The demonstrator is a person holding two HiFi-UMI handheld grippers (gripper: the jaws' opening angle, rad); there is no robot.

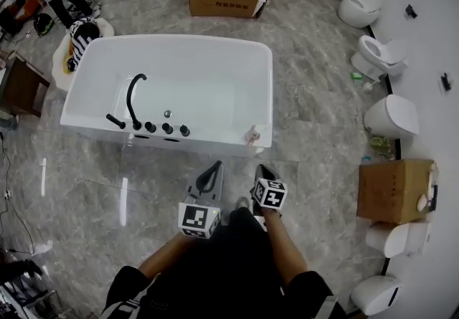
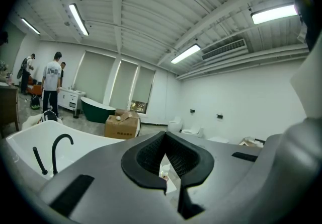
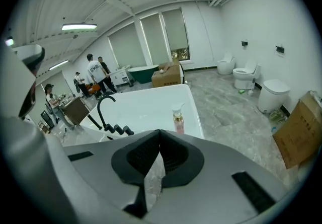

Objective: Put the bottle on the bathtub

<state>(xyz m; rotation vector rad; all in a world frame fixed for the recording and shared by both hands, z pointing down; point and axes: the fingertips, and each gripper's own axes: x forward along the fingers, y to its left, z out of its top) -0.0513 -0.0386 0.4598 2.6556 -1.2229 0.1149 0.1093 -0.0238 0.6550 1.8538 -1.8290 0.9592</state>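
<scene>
Holding the right gripper fully closed on nothing, with its jaws meeting tip to tip in its own view. Holding the left gripper closed and empty too, just beside it, both close to the body and pointing toward the bathtub. Finding the bottle standing upright on the tub's near rim, at the right-hand corner, long axis vertical, pump head on top, well to the right of the black faucet and apart from both tools. Placing it ahead of the right gripper and slightly to its left in the head view, just above and right of the closed jaw line in the right gripper view. Judging the right gripper the nearer of the two. Judging the placement as already made, going by the bottle resting on the rim. Judging that any further grasp would need the jaws opened first, then a level approach from the side across the upright body
</scene>
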